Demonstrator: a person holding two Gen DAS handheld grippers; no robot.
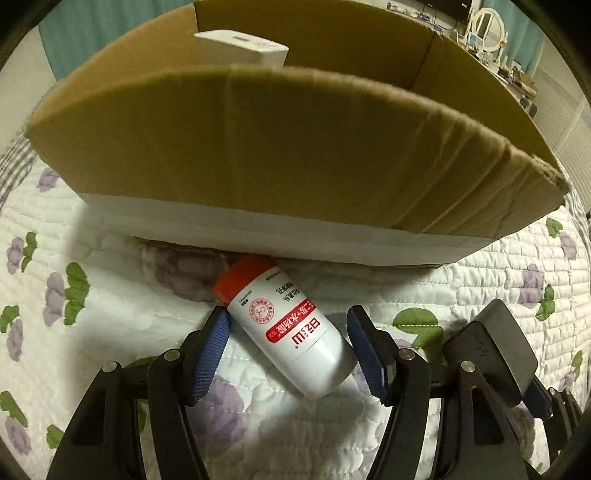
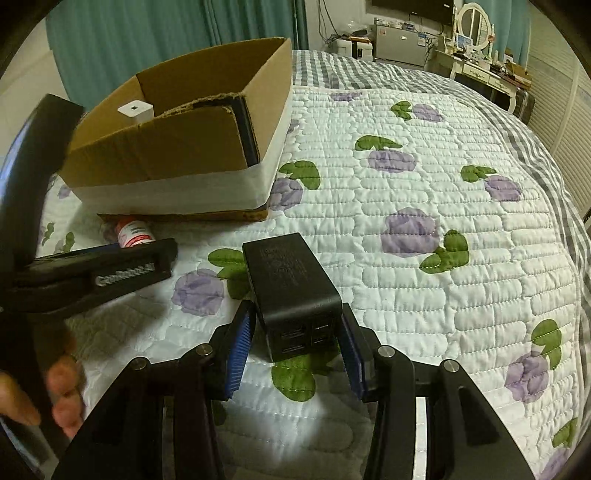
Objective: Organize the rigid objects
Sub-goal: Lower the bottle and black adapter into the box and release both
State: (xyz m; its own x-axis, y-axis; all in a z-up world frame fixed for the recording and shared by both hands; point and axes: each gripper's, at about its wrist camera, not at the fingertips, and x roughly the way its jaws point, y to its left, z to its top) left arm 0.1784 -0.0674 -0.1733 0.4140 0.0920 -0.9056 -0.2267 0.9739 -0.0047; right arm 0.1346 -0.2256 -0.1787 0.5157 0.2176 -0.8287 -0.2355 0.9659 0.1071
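Note:
A white bottle with a red cap (image 1: 291, 328) lies on the quilt in front of the cardboard box (image 1: 280, 155). My left gripper (image 1: 291, 350) is open around it; its blue pads sit on either side, with the left pad at the cap end and a gap on the right. The bottle also shows in the right wrist view (image 2: 135, 233). A black USB charger block (image 2: 291, 291) lies on the quilt. My right gripper (image 2: 299, 350) is open around its near end. A white adapter (image 2: 135, 110) stands inside the box (image 2: 177, 147).
The flowered quilt (image 2: 424, 192) covers the bed. A dresser with a round mirror (image 2: 472, 22) and a TV stand at the far end of the room. Teal curtains hang behind the box. A hand (image 2: 62, 391) holds the left gripper.

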